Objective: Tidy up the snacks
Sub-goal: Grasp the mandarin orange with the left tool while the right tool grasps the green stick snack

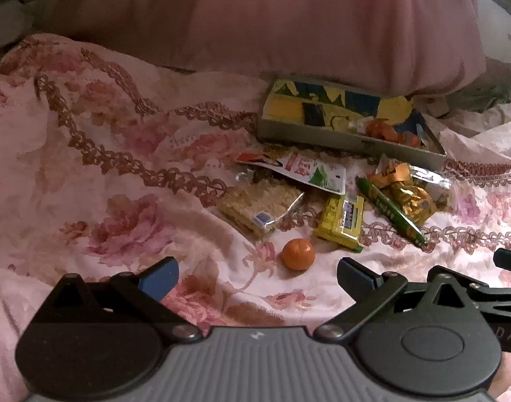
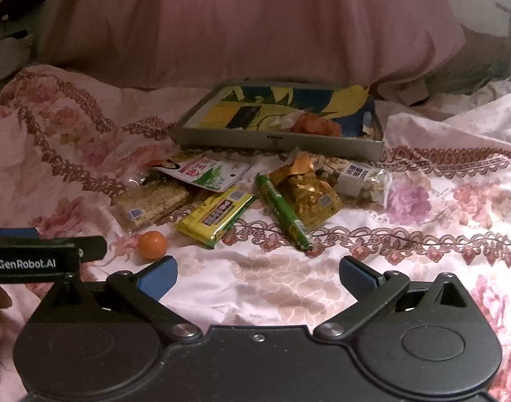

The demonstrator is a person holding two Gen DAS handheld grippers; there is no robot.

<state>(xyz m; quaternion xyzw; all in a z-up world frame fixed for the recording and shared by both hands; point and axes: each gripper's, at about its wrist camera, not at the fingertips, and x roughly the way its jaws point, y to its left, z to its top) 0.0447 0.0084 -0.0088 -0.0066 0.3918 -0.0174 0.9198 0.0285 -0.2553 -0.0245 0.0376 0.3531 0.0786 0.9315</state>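
- Left wrist view: the left gripper (image 1: 257, 276) hovers over a floral bedspread (image 1: 87, 167), fingers spread wide and empty. Just ahead lies a tangerine (image 1: 298, 254). Beyond it sit a cereal bar (image 1: 255, 206), a yellow pack (image 1: 342, 226), a green stick (image 1: 389, 212) and a gold pack (image 1: 411, 197). A shallow tray (image 1: 322, 134) lies behind them.
- Right wrist view: the right gripper (image 2: 258, 276) is also spread wide, holding nothing. The snacks lie ahead in a loose cluster; the tangerine (image 2: 152, 240) is at left, beside the left gripper's arm. The tray (image 2: 275, 140) rests against a pink pillow (image 2: 238, 23).
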